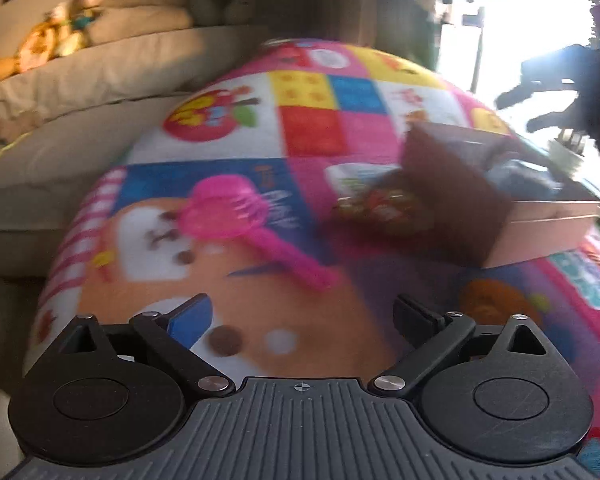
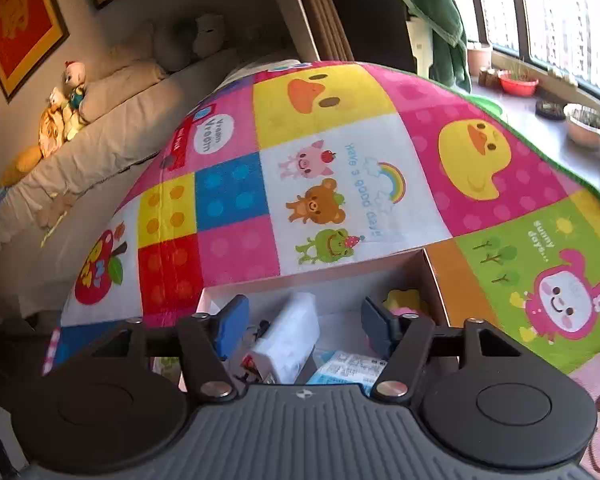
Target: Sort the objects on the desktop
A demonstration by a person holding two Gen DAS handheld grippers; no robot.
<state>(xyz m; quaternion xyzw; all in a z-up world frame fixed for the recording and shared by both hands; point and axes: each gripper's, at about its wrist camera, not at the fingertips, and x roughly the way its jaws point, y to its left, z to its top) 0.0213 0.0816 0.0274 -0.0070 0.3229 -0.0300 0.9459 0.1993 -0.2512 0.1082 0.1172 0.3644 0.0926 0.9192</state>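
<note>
Left wrist view looked down on a bright patchwork play mat (image 1: 228, 140) covering the tabletop, with the left gripper (image 1: 302, 312) hanging over an orange patch, its jaws spread wide and nothing between them. Just ahead of it lay a pink plastic scoop (image 1: 236, 216), bowl away from the gripper and handle slanting toward the right finger. To the right of the scoop sat a crinkly snack packet (image 1: 384, 204), touching or nearly touching the brown side of a cardboard box (image 1: 456, 196); the blur made the contact hard to judge. Right wrist view showed the right gripper (image 2: 304, 322) poised above that open box (image 2: 432, 280), jaws partly apart and gripping nothing. Inside the box, below the blue pads, lay a white tissue pack (image 2: 288, 336), a blue-and-white packet (image 2: 348, 368) and a yellow and pink item (image 2: 404, 304) near the right wall. A beige sofa (image 2: 112, 128) with stuffed toys (image 2: 62, 112) stood beyond the mat.
</note>
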